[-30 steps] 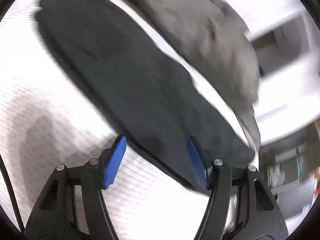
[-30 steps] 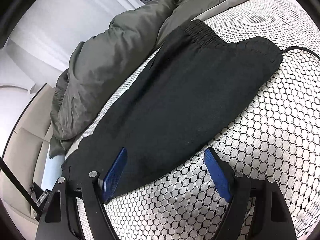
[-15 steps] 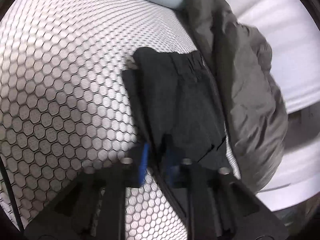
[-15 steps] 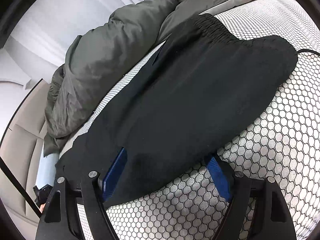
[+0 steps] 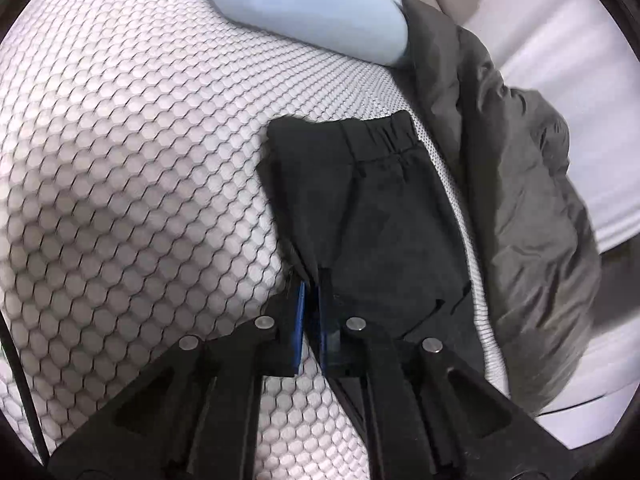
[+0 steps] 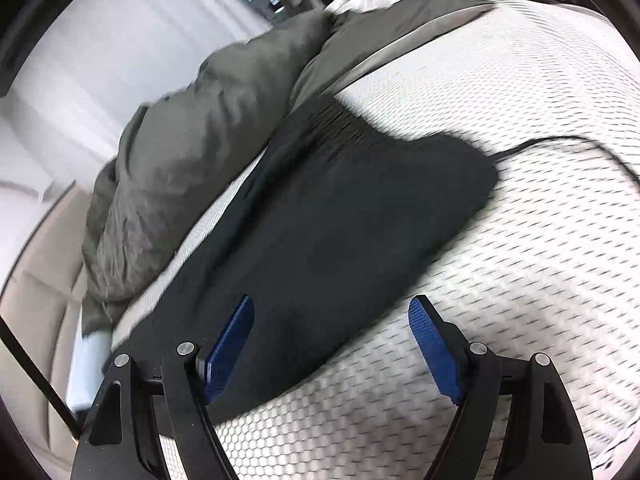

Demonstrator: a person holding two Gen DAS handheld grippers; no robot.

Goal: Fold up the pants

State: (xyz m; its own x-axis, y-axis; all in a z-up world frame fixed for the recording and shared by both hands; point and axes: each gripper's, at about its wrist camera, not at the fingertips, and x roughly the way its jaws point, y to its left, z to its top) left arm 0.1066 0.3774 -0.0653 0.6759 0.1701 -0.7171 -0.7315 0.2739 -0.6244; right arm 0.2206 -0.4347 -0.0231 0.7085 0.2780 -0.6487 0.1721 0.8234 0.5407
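Note:
Black pants lie on a white honeycomb-patterned bed, elastic waistband at the far end. My left gripper is shut on the pants' near left edge and holds a fold of the cloth pinched up between its blue pads. In the right wrist view the pants stretch away across the bed. My right gripper is open and empty, hovering over the near edge of the cloth, its left pad over the pants and its right pad over the bed.
A crumpled grey-green duvet lies along the pants' far side, also in the right wrist view. A pale blue pillow lies at the head of the bed. A thin black cable runs over the bed.
My left gripper closed on the pants' edge and swung round, now looking along the pants toward the waistband. My right gripper stayed open and shifted slightly; its view is blurred by motion.

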